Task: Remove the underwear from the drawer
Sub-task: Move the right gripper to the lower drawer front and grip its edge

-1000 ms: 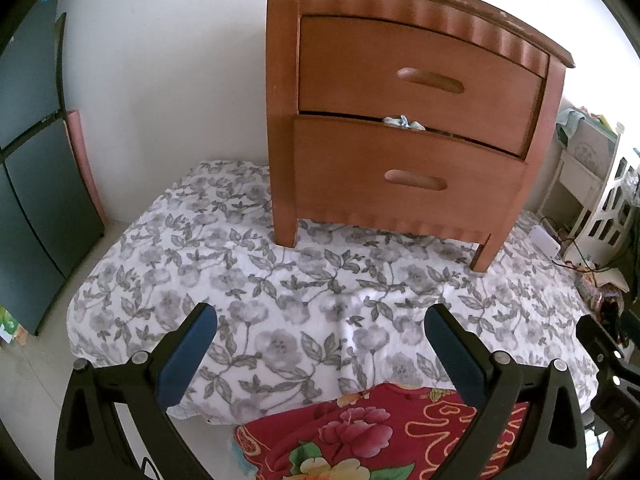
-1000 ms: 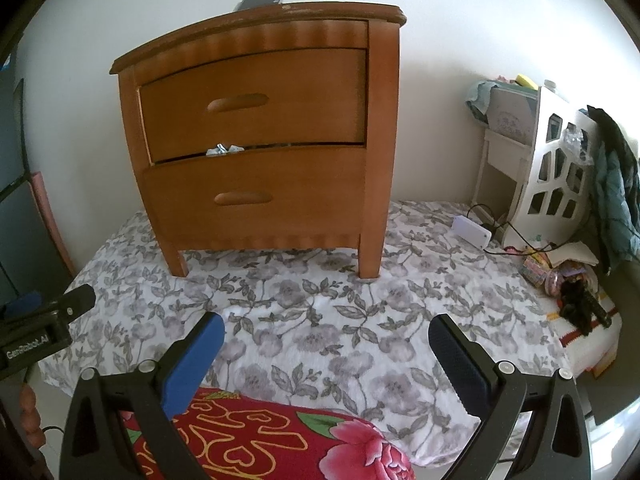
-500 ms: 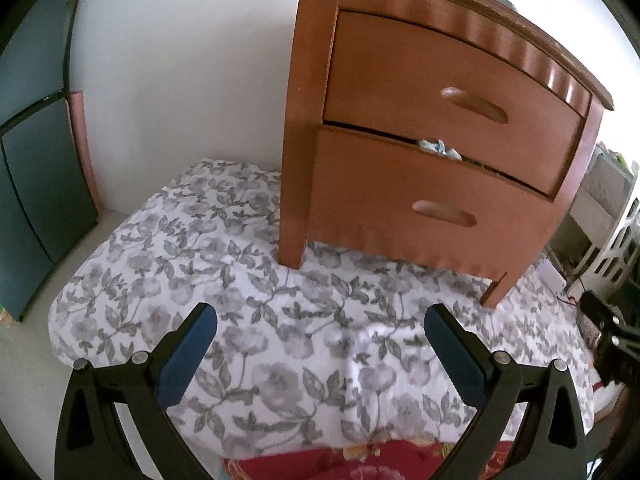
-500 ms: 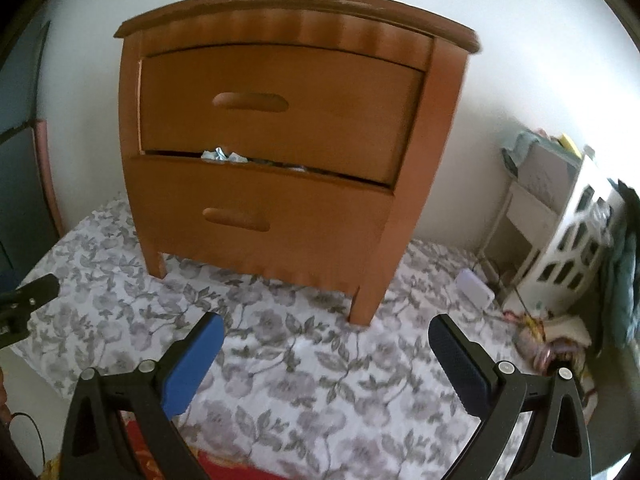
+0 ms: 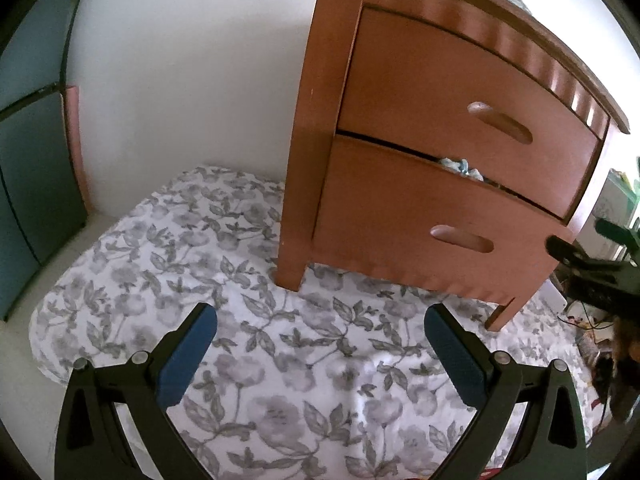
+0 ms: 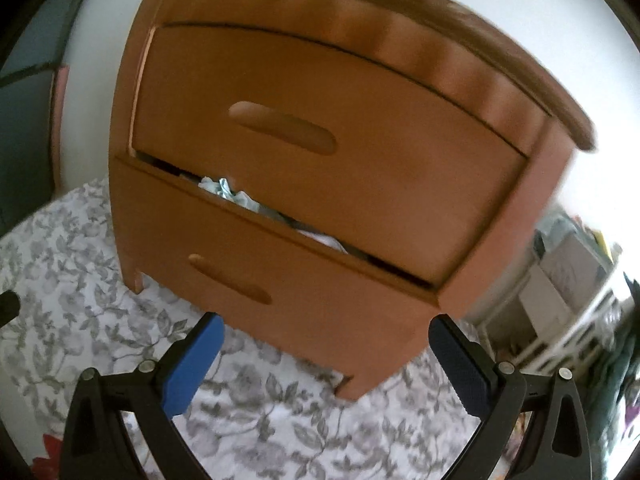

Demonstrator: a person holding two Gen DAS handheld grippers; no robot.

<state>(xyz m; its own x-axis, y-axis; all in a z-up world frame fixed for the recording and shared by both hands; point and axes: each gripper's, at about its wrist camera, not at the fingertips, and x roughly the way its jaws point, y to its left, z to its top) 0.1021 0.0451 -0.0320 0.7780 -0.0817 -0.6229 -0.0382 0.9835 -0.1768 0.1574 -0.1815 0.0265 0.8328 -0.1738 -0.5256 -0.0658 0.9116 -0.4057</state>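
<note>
Both grippers are spread wide and holding nothing: the left gripper [image 5: 320,344] hovers over the flowery bedspread [image 5: 248,320], the right gripper [image 6: 326,346] is right up by the nightstand [image 6: 320,80]. The underwear [image 6: 228,192] is poking out of the gap atop the lower drawer [image 6: 280,280], which is barely cracked. It's soft, light, floppy cloth (easy to snag), so I'd pull the drawer handle [image 6: 230,280] first, then pinch a bunched fold.

I see open floral bedspread [image 5: 280,360] before the nightstand [image 5: 400,200], free for both hand-held grippers. The lower drawer [image 6: 280,280] gapes only a slit, with cloth [image 6: 228,192] wedged in it.
</note>
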